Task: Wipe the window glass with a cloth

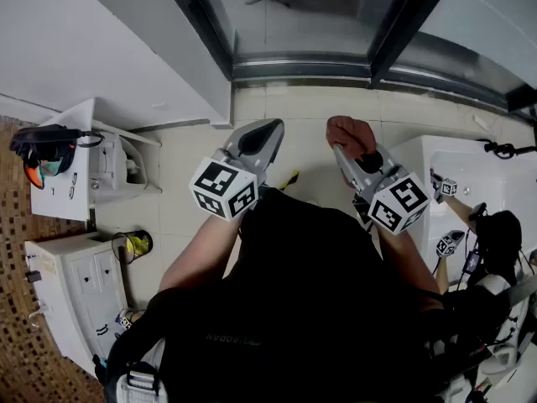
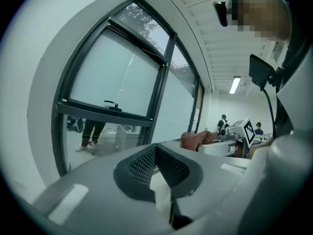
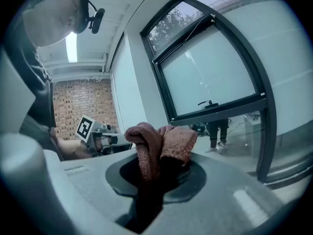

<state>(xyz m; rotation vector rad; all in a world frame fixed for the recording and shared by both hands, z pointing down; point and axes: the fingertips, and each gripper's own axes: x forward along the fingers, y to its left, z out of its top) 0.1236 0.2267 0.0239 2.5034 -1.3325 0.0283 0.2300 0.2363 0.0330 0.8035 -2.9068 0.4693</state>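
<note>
Right tool (image 3: 161, 173) clenched on bunched reddish cloth (image 3: 159, 138); cloth protrudes past jaw tips. Left tool (image 2: 156, 151) jaws together, empty. Cloth not touching window glass (image 1: 302, 13).

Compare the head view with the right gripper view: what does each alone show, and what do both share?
Head view only: the white cabinet on the tiled floor. Right gripper view only: the red brick wall, the ceiling strip light and the black window handle. Both: the reddish-brown knitted cloth clamped in the right gripper, and the dark-framed window glass.
</note>
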